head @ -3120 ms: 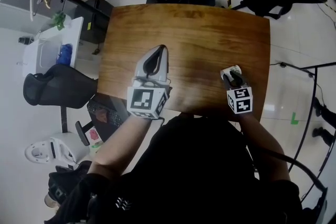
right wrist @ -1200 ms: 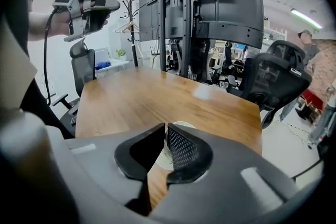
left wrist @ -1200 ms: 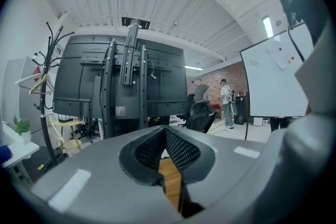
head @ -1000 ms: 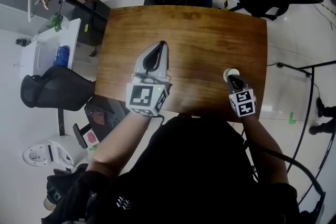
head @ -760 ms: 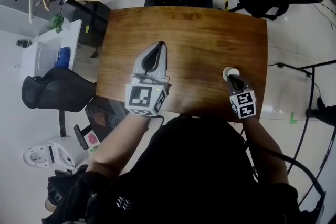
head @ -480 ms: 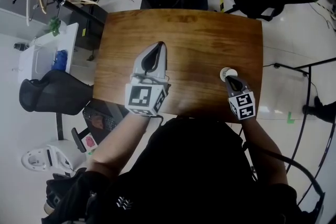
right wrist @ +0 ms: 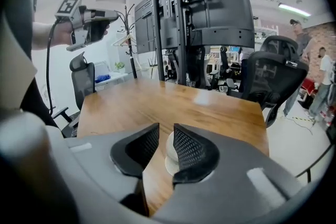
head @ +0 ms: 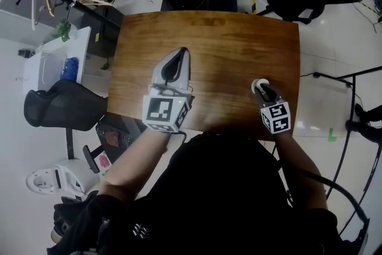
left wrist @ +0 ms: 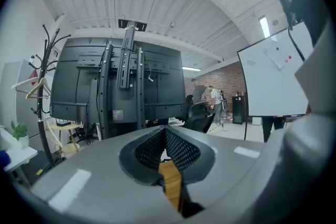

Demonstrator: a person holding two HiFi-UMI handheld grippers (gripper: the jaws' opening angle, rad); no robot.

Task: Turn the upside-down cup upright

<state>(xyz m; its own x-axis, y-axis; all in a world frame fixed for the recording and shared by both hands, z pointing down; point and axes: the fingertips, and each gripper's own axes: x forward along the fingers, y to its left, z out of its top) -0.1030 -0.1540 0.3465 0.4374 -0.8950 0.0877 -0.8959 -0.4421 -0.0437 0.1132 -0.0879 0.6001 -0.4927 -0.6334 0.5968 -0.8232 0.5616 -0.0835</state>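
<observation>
Right gripper jaws opening, pads off the cup between them (cup stands nr tabletop right edge). Left gripper clenched, empty. Cup prob. light, thin-walled, crushable: take side wall mid-height, gentle squeeze.

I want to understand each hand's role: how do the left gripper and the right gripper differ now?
Left gripper jaws are together and empty; right gripper jaws are opening at the white cup. Left gripper points level; right gripper tilts down. Both are above the wooden table.
</observation>
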